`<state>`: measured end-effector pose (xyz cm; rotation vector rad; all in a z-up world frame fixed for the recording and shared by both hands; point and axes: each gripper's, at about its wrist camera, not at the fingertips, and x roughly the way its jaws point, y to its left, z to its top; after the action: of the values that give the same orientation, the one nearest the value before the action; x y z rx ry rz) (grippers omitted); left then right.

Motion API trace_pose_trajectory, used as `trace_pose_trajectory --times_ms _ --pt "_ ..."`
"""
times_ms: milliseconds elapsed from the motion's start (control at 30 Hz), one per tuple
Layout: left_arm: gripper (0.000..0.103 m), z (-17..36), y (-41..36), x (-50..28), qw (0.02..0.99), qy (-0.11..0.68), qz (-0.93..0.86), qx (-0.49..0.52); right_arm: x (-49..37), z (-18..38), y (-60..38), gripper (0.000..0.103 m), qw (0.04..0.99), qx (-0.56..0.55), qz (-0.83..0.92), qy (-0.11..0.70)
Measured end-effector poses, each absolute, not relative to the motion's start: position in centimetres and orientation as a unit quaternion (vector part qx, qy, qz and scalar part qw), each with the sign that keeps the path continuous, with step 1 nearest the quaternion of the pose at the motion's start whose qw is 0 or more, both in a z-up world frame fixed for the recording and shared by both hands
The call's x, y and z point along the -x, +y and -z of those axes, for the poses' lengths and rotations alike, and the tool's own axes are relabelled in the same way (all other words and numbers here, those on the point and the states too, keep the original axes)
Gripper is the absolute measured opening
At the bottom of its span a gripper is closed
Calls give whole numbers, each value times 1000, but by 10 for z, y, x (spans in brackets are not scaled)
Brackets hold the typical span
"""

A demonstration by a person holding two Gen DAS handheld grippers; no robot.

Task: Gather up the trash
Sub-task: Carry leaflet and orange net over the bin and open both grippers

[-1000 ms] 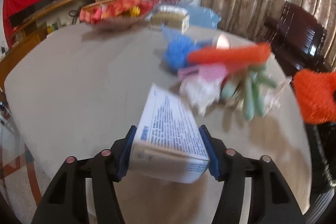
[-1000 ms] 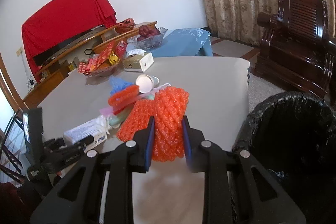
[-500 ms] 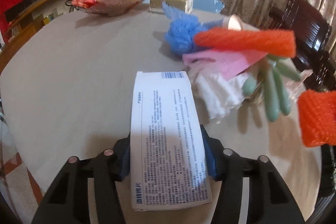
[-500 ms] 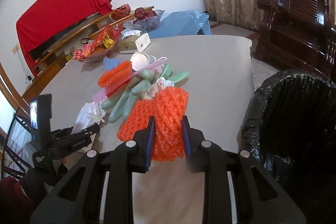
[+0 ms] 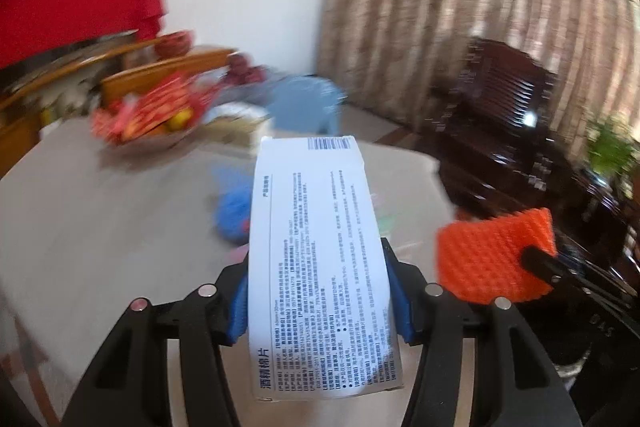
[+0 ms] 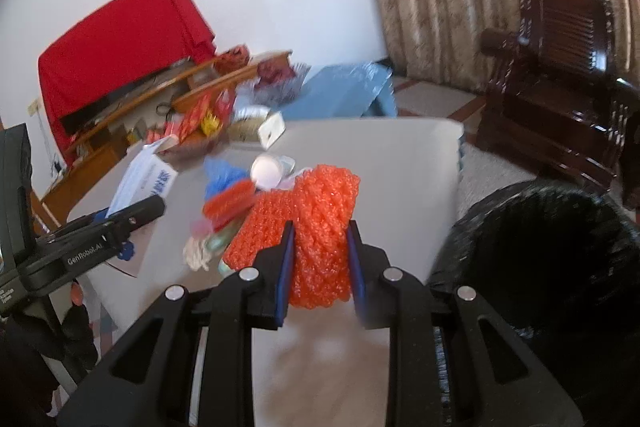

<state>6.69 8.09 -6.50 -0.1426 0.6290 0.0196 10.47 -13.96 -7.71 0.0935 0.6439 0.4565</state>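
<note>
Trash up off the bench, white box clamped in left fingers, orange net squeezed in right fingers, next a carry over to the black bin and a drop.

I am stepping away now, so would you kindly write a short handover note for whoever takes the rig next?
Left gripper: shut on the white printed cardboard box, lifted off the table.
Right gripper: shut on the orange foam net sleeve, held near the black-lined trash bin.
Still on the grey table: a pile with a blue foam net, a second orange net, a white paper cup and white tissue.
Done: two items picked up.
Left: drop both into the bin, then clear the pile.
</note>
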Motion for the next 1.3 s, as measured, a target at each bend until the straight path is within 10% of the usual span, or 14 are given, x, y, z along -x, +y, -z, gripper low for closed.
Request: trace_pose_trajectory --times_ms 567,1000,1300 --pt "55 83 -130 -148 905 351 238 31 -90 107 -317 25 939 -76 4 334" --pt "82 82 -151 -156 899 345 268 34 -81 116 -342 91 943 -94 67 311" --pt "90 55 -43 -125 952 275 134 3 -100 91 -267 97 956 -73 -33 281"
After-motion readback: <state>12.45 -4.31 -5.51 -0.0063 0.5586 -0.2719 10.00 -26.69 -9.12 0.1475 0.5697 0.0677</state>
